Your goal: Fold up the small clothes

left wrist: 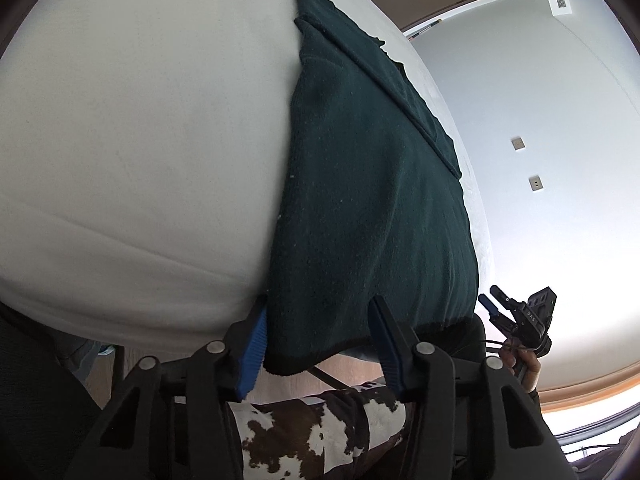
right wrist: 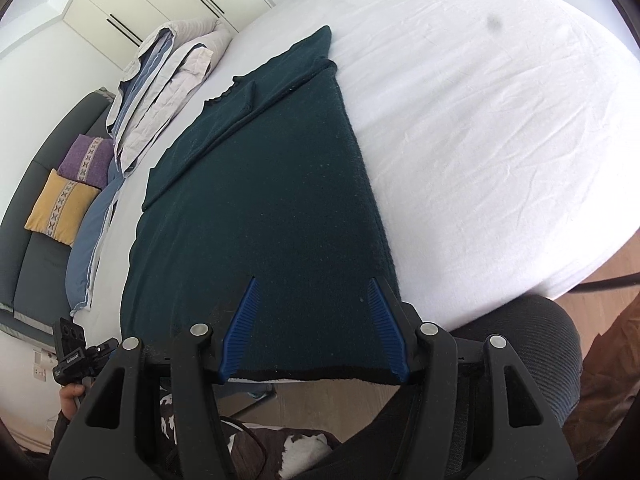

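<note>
A dark green knitted garment (left wrist: 360,184) lies flat on the white bed (left wrist: 140,140), its hem at the near edge, a sleeve folded over its far side. My left gripper (left wrist: 318,312) is open, its jaws straddling the hem's left corner. My right gripper (right wrist: 314,292) is open over the hem's right part of the garment (right wrist: 272,200). The right gripper also shows at the edge of the left wrist view (left wrist: 516,312), and the left gripper shows in the right wrist view (right wrist: 80,356).
A folded grey and blue duvet (right wrist: 160,80) lies at the bed's far left, beside purple (right wrist: 86,158) and yellow (right wrist: 60,208) cushions on a dark headboard. A mesh chair (right wrist: 520,340) and the person's cow-print trousers (left wrist: 320,432) are below the bed edge.
</note>
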